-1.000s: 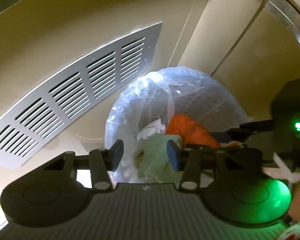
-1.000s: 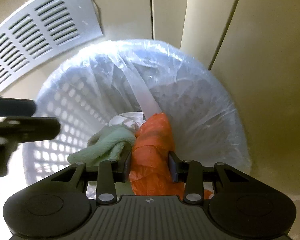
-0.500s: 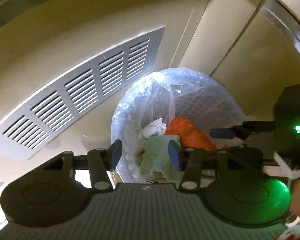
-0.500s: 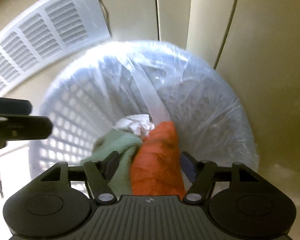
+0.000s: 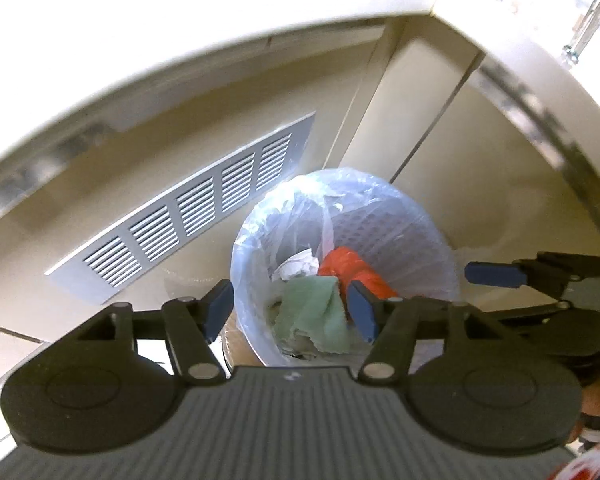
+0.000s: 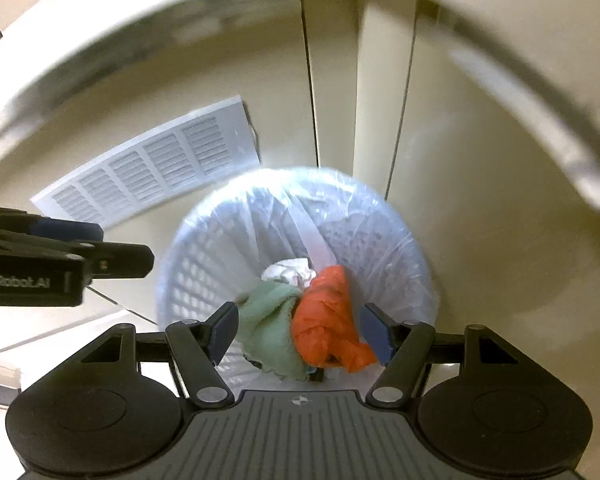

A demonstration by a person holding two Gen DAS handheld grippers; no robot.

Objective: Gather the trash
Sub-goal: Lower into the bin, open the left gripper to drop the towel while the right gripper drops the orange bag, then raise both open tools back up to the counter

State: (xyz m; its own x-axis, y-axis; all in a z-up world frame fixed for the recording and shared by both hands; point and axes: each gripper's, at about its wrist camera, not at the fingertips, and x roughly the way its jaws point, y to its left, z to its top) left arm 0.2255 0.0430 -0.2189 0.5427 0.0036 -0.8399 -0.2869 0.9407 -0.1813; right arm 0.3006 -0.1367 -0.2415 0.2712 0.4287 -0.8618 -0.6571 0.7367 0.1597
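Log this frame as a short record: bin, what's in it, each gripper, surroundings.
bin: white mesh bin with clear liner, on the floor by cream cabinets
contents: orange bag, green cloth, white paper wad
left gripper: above the bin, jaws just been opening, nothing between them
right gripper: above the bin, jaws just been opening, nothing held
nearby: grey vent grille beside the bin

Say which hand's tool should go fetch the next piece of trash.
Either, probably. The left tool and the right tool both hang empty and open above the lined bin, where the green cloth and orange bag lie; no further trash shows.
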